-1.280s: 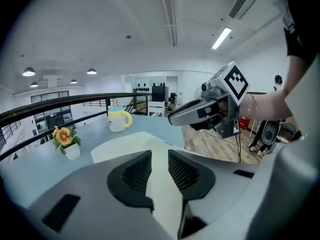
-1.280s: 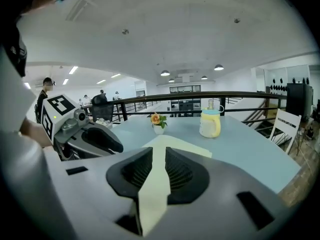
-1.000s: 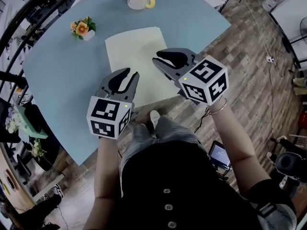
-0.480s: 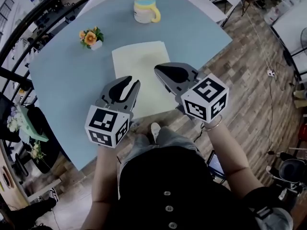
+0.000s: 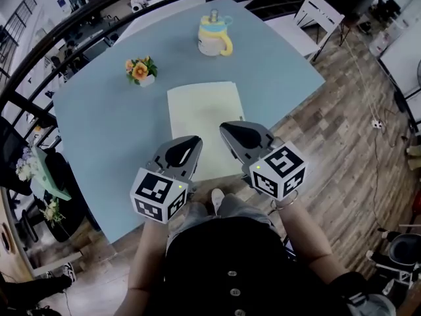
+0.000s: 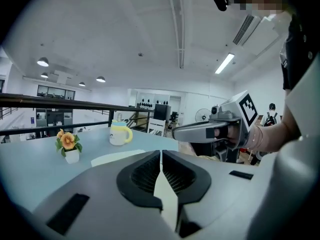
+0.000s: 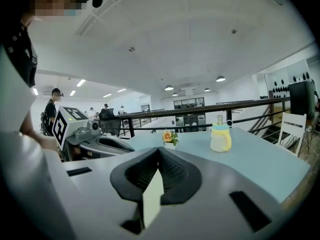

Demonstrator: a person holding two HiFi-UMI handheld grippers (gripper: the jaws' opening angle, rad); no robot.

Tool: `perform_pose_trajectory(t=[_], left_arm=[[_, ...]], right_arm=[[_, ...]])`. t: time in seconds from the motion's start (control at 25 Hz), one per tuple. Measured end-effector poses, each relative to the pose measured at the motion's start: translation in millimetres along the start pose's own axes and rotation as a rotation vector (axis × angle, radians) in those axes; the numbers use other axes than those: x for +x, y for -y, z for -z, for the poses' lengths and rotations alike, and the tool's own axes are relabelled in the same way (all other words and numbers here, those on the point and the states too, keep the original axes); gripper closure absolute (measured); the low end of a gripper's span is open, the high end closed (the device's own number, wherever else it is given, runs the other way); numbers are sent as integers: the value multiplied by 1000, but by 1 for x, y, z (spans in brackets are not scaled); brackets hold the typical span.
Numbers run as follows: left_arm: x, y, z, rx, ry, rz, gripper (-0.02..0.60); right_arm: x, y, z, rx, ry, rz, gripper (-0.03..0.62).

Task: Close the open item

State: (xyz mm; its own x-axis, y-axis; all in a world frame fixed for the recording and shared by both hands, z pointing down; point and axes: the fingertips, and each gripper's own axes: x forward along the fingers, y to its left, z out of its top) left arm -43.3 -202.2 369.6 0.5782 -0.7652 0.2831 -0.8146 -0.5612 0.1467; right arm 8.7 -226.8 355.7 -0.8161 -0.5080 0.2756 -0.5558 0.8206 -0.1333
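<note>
A cream baby bottle point(image 5: 214, 35) with a yellow handle and a light blue collar stands upright at the far side of the blue table point(image 5: 99, 130). It also shows in the left gripper view as the bottle point(image 6: 120, 133) and in the right gripper view as the bottle point(image 7: 220, 136). Its top is too small to tell whether it is open. My left gripper point(image 5: 191, 142) hovers over the table's near edge, its jaws closing with the tips together on nothing. My right gripper point(image 5: 227, 127) is beside it, shut and empty. Both are far from the bottle.
A cream mat point(image 5: 200, 114) lies on the table between the grippers and the bottle. A small pot of orange flowers point(image 5: 141, 71) stands left of the mat. A black railing point(image 5: 79, 18) runs behind the table, a white chair point(image 5: 316, 15) stands at the far right, and wood floor lies to the right.
Both grippers' jaws have closed: the right one first, then the left. Both grippers have drawn lower in the head view, toward the table's near edge, and the bottle now shows whole.
</note>
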Motion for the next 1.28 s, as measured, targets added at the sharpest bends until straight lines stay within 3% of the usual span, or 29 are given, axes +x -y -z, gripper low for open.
perform_pose_trajectory(t=[0.32, 0.56, 0.96, 1.28], left_arm=[[-1, 7, 12, -32, -25, 5, 558], [0, 12, 32, 16, -104, -7, 560], [-2, 6, 42, -15, -128, -45, 560], [0, 14, 49, -40, -142, -16, 560]], right_arm=[[-4, -12, 13, 23, 9, -31, 589], [-2, -23, 24, 42, 1, -47, 589], [-6, -21, 48, 89, -35, -20, 589], [-8, -26, 58, 101, -61, -22, 589]])
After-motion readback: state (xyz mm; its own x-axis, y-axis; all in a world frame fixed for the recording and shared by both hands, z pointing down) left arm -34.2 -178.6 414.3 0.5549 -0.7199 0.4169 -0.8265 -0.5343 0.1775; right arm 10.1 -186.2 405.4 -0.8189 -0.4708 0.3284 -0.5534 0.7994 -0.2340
